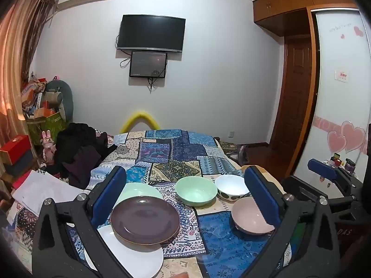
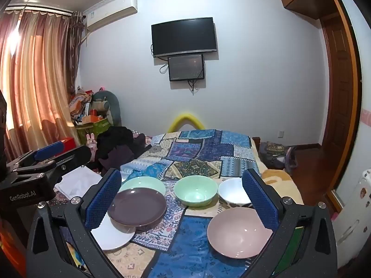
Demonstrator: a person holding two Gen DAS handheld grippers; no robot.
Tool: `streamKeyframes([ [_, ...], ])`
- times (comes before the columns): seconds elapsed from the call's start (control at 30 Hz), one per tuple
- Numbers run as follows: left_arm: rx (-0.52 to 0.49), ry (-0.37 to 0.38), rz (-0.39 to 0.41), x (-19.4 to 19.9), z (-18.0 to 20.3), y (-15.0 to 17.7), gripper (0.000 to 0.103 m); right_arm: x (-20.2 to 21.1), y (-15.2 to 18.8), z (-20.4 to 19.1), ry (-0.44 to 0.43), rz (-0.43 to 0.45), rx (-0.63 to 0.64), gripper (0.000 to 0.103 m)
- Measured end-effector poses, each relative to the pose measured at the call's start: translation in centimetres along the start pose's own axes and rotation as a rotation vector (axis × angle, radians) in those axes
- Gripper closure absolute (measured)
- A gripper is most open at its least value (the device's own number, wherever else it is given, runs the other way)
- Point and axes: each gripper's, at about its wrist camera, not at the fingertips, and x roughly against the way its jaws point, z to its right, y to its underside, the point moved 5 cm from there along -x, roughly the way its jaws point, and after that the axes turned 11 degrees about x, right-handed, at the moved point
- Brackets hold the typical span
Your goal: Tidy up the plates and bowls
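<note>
Grippers: left gripper (image 1: 185,194) and right gripper (image 2: 183,193) are hovering with jaws spread, holding nothing.
Dishes: purple plate (image 1: 145,219) is overlapping white plate (image 1: 129,254) and green plate (image 1: 139,188); green bowl (image 1: 196,194), white bowl (image 1: 231,187), pink bowl (image 1: 251,215) are sitting apart.
Risk: soft quilt (image 1: 180,153) is likely letting stacks tilt or slide.
Room: far quilt is lying open.

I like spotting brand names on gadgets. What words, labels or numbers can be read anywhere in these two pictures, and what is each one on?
"GenRobot.AI": white letters on the black body of the left gripper, seen in the right wrist view.
"DAS": faint letters on a dark object at the right edge of the left wrist view; possibly part of a longer word.
Unreadable: the white air conditioner's label, the pink script on the white wardrobe door, the small red and white wall sign.
</note>
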Motion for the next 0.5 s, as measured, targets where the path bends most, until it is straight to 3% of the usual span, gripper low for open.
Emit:
streamKeyframes([
  [0.5, -0.004, -0.003, 0.022, 0.24, 0.28, -0.53, 0.0, 0.06, -0.16, -0.05, 0.001, 0.002, -0.006, 0.0],
])
